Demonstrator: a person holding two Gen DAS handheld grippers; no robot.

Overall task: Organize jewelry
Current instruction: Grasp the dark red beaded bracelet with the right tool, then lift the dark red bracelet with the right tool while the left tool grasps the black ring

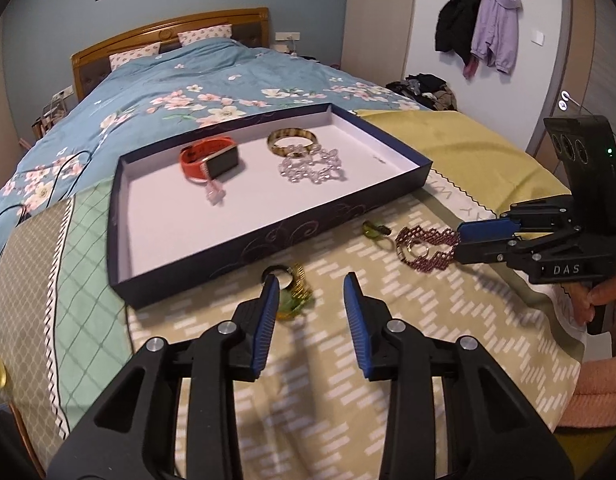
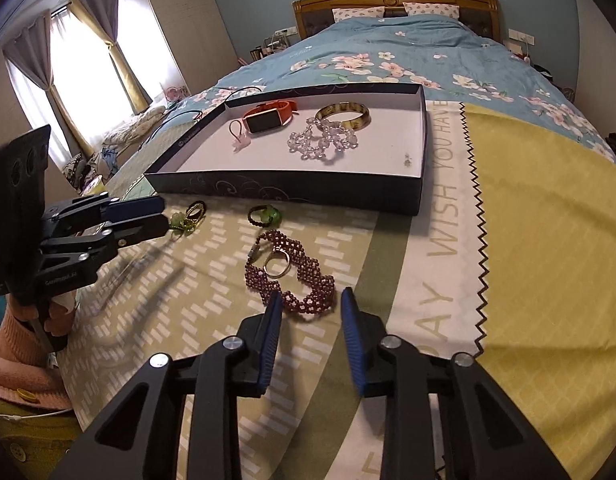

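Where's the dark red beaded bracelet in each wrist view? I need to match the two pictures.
Left wrist view: beaded bracelet lies right of centre on the bedspread, at the tips of the right hand-held gripper.
Right wrist view: beaded bracelet lies at centre, just ahead of the fingertips.
Shared landmark: the dark tray, beyond the bracelet in both.

My bedroom at home

My bed point(image 1: 211, 80) with its wooden headboard point(image 1: 167, 32) and floral duvet lies at twelve o'clock; coats point(image 1: 480, 24) hang at one o'clock, and curtained windows point(image 2: 75, 64) glow at ten o'clock.
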